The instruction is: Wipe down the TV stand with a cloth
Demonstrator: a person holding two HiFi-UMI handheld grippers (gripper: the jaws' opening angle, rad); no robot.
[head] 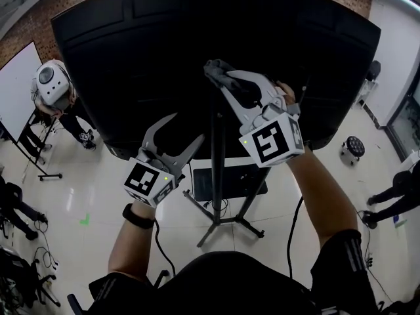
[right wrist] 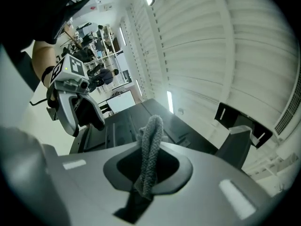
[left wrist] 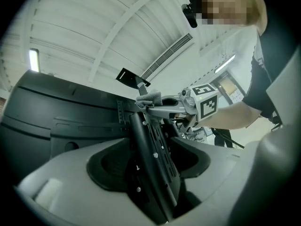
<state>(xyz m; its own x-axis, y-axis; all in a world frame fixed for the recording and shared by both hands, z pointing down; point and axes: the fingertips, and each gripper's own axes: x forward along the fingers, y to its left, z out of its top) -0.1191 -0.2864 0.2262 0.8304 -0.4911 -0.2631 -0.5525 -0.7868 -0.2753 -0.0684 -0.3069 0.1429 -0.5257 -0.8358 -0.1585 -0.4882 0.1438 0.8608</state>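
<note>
Carefully now: you have only a thin hold on the cloth.
Your right tongs (head: pixel 220 72) clench a twisted strand of grey cloth (right wrist: pixel 149 149) at the TV stand (head: pixel 218 176) post top, and a hard drag could pull it free. Your left tongs (head: pixel 187 128), released around the post, could knock the TV (head: pixel 131 58).

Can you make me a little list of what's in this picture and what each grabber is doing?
left gripper: open, holding nothing, low beside the stand pole
right gripper: shut on the cloth
cloth: grey, up near the top of the pole
stand pole: black, upright, with legs on the floor
TV: big and black, seen from the back
floor: pale and shiny
</note>
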